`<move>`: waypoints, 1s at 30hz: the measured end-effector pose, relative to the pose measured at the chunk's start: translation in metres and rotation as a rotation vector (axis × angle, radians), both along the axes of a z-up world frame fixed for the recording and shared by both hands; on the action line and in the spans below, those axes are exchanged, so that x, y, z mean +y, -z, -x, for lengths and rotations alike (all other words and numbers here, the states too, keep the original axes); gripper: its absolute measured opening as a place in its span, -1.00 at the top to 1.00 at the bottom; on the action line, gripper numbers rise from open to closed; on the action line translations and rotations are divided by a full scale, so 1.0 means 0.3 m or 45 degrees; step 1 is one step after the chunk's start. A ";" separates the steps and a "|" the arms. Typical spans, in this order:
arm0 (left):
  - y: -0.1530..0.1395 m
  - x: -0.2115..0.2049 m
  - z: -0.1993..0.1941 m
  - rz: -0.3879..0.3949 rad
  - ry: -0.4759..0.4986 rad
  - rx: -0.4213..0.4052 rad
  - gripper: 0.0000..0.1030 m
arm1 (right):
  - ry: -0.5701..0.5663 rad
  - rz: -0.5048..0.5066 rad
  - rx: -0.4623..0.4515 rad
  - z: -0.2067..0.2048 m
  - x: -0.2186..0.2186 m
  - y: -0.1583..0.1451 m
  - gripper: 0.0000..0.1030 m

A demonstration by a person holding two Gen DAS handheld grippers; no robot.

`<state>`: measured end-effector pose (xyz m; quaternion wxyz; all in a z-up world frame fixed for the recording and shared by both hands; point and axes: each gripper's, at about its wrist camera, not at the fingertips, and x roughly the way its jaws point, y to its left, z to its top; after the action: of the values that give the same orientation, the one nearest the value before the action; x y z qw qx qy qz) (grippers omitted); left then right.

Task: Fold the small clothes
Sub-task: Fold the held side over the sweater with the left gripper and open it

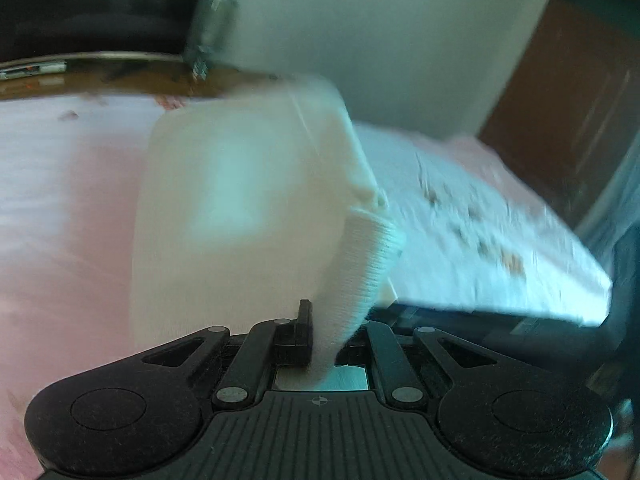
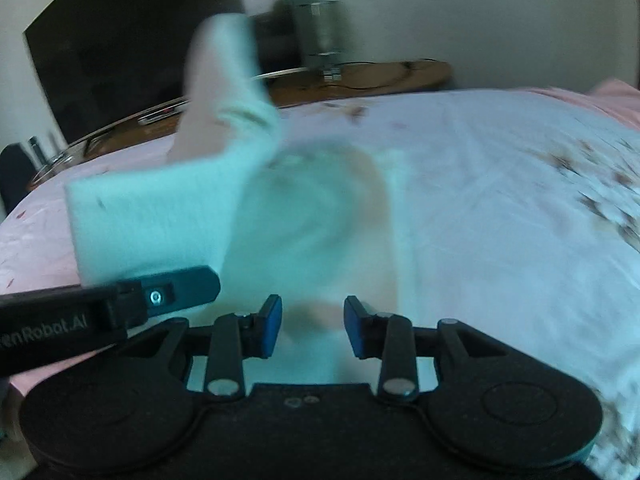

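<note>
A white sock hangs from my left gripper, which is shut on its ribbed cuff and holds it up over the bed. In the right wrist view the same sock is lifted at the left, with my left gripper's finger under it. A second white sock lies flat on the bed just ahead of my right gripper, which is open and empty. Both views are blurred by motion.
The bed has a pink sheet and a white flowered cover. A wooden desk with a dark monitor stands behind the bed. A brown door is at the right.
</note>
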<state>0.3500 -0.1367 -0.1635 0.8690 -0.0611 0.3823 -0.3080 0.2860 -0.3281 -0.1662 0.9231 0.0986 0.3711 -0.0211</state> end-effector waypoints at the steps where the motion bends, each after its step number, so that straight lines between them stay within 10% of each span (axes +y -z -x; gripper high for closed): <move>1: 0.006 -0.009 0.015 -0.023 0.023 0.020 0.86 | 0.025 -0.012 0.003 0.018 -0.024 -0.004 0.32; 5: -0.024 0.011 0.040 -0.061 0.021 0.033 0.84 | 0.073 -0.116 -0.016 0.057 -0.079 -0.030 0.25; 9: -0.098 0.034 0.096 -0.029 0.045 0.008 -0.55 | 0.097 -0.341 -0.027 0.073 -0.120 -0.036 0.23; 18: -0.123 0.227 -0.020 -0.044 -0.217 -0.007 -0.55 | 0.103 -0.679 0.004 0.005 -0.169 -0.006 0.10; 22: -0.099 0.267 -0.104 -0.055 -0.335 -0.007 -0.55 | 0.154 -0.761 -0.012 -0.007 -0.213 0.012 -0.28; 30: 0.031 0.160 -0.207 -0.106 -0.304 0.096 -0.37 | 0.187 -0.771 -0.016 -0.116 -0.233 0.055 -0.03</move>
<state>0.4121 -0.0887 -0.1728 0.8863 -0.0817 0.4173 -0.1835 0.3210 -0.3979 -0.1827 0.8501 0.3958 0.3466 0.0243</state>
